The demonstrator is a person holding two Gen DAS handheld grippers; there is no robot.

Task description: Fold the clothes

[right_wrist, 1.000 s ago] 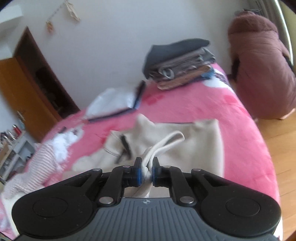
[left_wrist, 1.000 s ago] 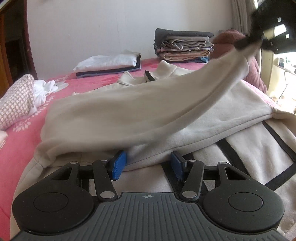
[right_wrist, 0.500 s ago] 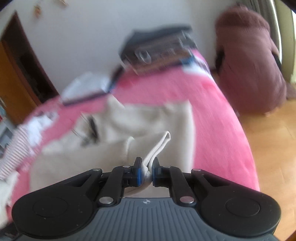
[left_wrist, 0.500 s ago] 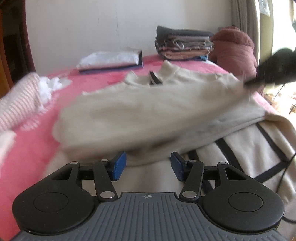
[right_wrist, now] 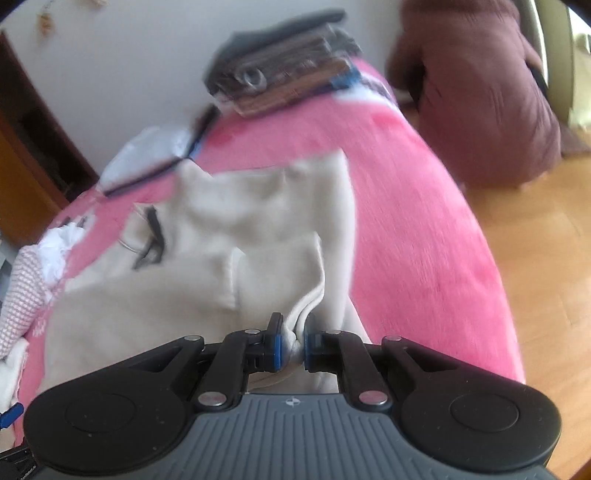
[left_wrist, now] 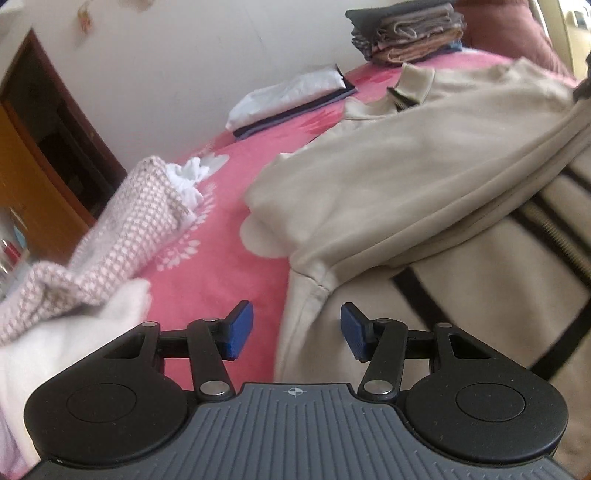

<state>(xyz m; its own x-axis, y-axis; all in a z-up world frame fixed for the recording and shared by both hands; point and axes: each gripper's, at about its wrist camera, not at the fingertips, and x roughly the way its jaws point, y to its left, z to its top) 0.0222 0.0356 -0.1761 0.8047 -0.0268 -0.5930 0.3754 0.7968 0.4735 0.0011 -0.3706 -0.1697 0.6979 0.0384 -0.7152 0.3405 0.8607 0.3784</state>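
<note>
- Landmark: beige jacket (left_wrist: 424,166), spread on the pink bedspread (left_wrist: 236,229), collar toward the wall.
- Left of the jacket: checked pink garment (left_wrist: 125,236) and a white one (left_wrist: 188,177) in a loose heap. Risk: they sit near the jacket's left edge, so a wide sweep could drag them into the fold.
- Left gripper (left_wrist: 297,328): jaws closing, nothing clamped yet. The jacket's lower-left hem edge (left_wrist: 303,314) lies between the pads, apparently untouched. Risk: closing this near the edge could catch one layer only or miss and pinch the bedspread.
- Sleeve (left_wrist: 480,177) lies folded across the jacket's front. Risk: it is loose, so tugging the hem could slide it off.
- Right gripper (right_wrist: 293,341): clenched on the sleeve's cuff (right_wrist: 306,302), at the jacket's right side. Risk: if it lets go off-line, the cuff overhangs the jacket's edge toward the floor side.
- Beyond the collar: folded stack (left_wrist: 406,29) and a flat white-and-navy pile (left_wrist: 291,99), both well apart from the jacket; low risk.
</note>
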